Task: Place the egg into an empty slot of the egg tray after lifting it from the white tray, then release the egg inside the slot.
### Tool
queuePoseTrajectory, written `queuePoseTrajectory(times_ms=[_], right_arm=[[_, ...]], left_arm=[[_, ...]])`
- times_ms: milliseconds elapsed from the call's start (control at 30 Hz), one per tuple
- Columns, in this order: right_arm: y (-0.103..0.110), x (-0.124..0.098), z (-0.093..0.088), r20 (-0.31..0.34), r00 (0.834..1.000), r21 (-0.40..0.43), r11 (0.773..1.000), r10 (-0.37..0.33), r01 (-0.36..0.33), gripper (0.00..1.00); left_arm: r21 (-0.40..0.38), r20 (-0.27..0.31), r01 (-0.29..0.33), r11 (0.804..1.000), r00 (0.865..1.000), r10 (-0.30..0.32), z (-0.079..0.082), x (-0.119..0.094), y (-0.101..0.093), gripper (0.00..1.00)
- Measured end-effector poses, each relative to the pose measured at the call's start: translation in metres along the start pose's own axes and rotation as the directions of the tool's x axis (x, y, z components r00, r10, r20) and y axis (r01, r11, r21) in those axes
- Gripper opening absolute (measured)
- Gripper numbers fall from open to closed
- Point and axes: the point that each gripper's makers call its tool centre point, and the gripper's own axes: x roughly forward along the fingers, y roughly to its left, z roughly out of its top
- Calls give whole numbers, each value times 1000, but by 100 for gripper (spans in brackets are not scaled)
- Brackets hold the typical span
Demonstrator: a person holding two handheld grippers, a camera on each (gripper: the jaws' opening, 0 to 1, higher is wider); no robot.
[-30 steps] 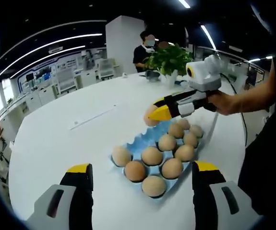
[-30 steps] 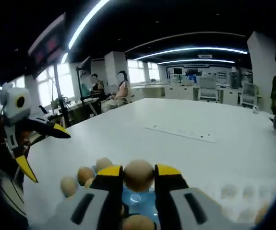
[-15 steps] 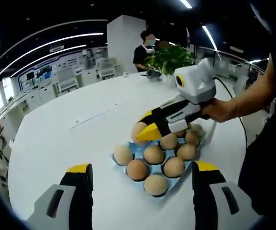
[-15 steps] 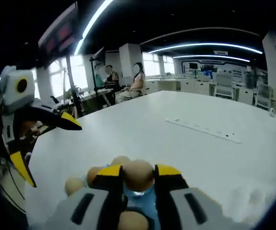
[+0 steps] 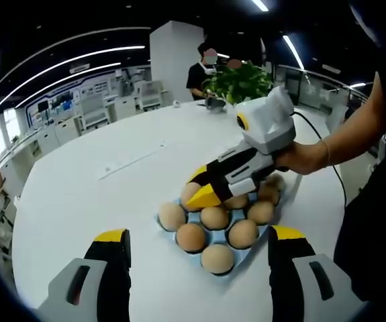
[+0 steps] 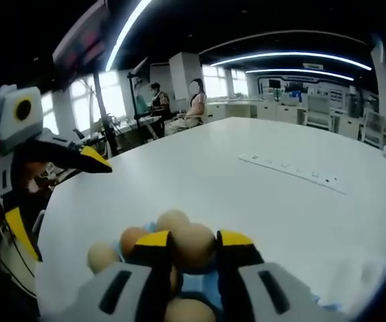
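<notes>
Light source: long ceiling light strips point(image 5: 78, 57) run overhead and bend into arcs under the fisheye lens.
Brightness: the white table point(image 5: 78, 194) is evenly and brightly lit, while the ceiling stays dark.
Glare: windows point(image 6: 109, 100) in the right gripper view wash out pale.
Shadows: soft and faint beneath the egg tray point(image 5: 179, 238).
Sharpness: the right gripper view is hazy and softer; the egg point(image 6: 194, 247) between its jaws blurs.
Distortion: straight lines bow near the edges.

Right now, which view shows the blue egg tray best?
The left gripper view: the whole blue egg tray lies open to it, with the right gripper holding an egg over its far corner. The right gripper view catches just slivers of tray between its own jaws.
</notes>
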Motion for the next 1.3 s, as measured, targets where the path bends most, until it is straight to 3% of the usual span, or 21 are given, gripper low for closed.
queuePoseTrajectory(times_ms=[267, 433, 933, 1300], right_arm=[[-2, 2, -3, -30, 1000, 49, 999, 3, -1, 26], [-2, 1, -5, -41, 999, 79, 997, 16, -13, 25], [3, -5, -6, -38, 999, 21, 999, 27, -26, 25], [4, -14, -6, -35, 999, 32, 999, 32, -31, 26]], left_arm=[[-1, -7, 5, 1000, 1000, -5, -4, 0, -2, 85], [3, 9, 7, 1000, 1000, -7, 3, 0, -2, 86], [12, -1, 0, 1000, 1000, 0, 2, -4, -6, 85], [16, 2, -2, 1000, 1000, 2, 3, -6, -8, 85]])
